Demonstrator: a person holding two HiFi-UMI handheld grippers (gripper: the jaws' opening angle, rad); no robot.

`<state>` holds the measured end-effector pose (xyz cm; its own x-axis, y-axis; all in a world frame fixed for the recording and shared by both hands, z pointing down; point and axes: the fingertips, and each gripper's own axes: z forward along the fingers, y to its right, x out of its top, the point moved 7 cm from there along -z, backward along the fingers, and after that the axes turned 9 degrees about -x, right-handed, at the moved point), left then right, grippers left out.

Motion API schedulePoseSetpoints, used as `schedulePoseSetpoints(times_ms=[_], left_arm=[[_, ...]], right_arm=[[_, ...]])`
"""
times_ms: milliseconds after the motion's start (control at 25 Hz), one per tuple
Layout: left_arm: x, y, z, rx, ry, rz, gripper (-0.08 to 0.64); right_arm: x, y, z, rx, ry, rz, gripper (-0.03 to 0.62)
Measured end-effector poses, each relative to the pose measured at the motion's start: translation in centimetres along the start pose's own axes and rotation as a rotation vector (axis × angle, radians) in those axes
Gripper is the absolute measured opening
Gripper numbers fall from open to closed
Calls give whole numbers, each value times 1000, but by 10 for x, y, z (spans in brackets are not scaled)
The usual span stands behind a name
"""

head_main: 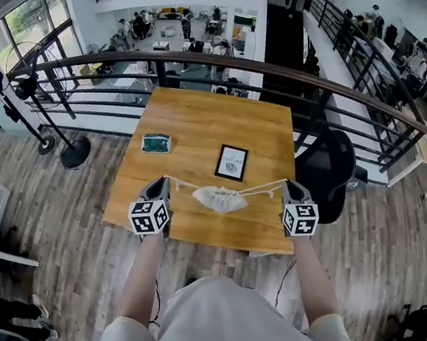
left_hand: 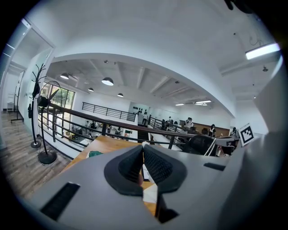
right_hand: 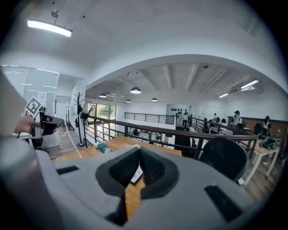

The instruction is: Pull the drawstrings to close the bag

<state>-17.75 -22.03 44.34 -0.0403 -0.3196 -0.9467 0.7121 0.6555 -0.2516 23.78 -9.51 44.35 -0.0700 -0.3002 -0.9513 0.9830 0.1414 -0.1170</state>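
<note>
The left gripper (head_main: 164, 183) and right gripper (head_main: 286, 183) had fingers shut on drawstrings (head_main: 263, 189), pinched ends hidden; bag (head_main: 219, 198) between them.

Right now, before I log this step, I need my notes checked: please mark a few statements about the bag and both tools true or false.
The white bag is between the two tools. True.
The left tool is open and empty. False: it is shut on the left drawstring.
The right tool grips the right drawstring. True.
The green object rests on the bag. False: it lies apart on the table, beyond the left tool.
</note>
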Motion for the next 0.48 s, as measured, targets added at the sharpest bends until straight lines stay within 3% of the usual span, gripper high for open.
schedulePoseSetpoints(times_ms=[480], left_arm=[[-1,-6,3,4,2,-9,0]], right_arm=[[-2,-3,7,-5,1,-1,8]])
